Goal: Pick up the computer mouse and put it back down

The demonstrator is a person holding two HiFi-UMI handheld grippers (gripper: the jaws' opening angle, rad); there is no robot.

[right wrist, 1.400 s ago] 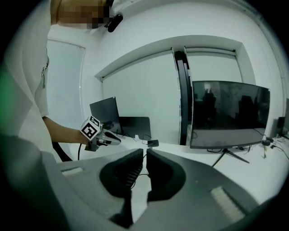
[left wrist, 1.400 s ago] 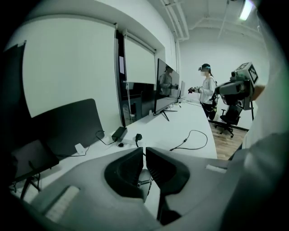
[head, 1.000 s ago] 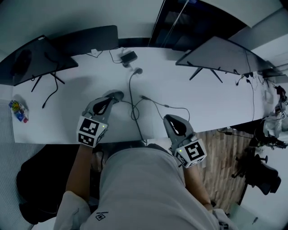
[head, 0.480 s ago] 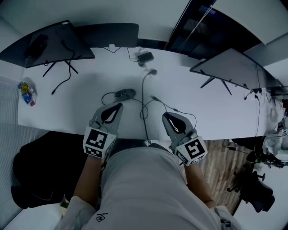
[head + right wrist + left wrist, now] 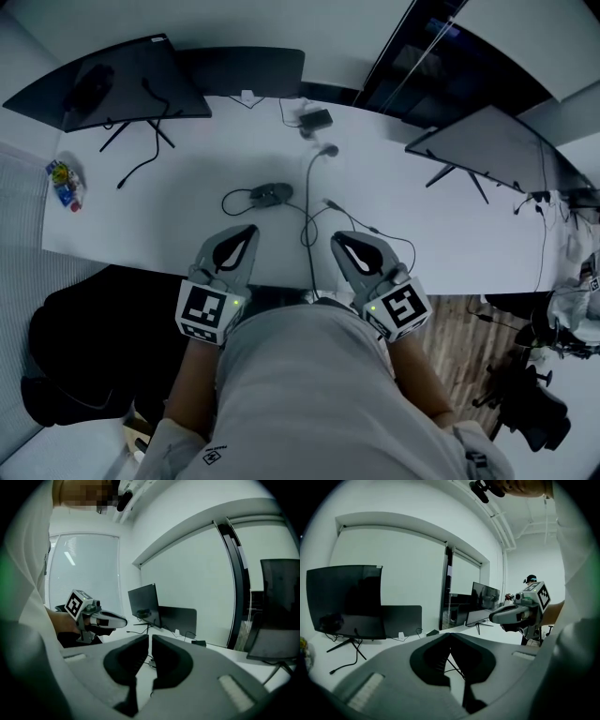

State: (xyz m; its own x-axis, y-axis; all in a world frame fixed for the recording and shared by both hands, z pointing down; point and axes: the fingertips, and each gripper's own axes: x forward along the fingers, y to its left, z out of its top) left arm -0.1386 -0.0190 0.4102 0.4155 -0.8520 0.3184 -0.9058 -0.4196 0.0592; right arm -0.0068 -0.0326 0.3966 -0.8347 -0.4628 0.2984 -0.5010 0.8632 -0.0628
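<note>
2 shut, empty claws, left claw [image 5: 249, 230] and right claw [image 5: 337, 237], we are holding short of the computer mouse [image 5: 272, 194], so it is lying free on the surface [image 5: 150, 216].

The computer mouse [image 5: 272, 194] is small, dark and rounded. It lies flat on the white desk [image 5: 422, 225], with its thin cable looping off to its left. It sits a little ahead of the left gripper [image 5: 249, 229], untouched, and farther from the right gripper [image 5: 338, 236].

No legible txt, labels or nos.
</note>
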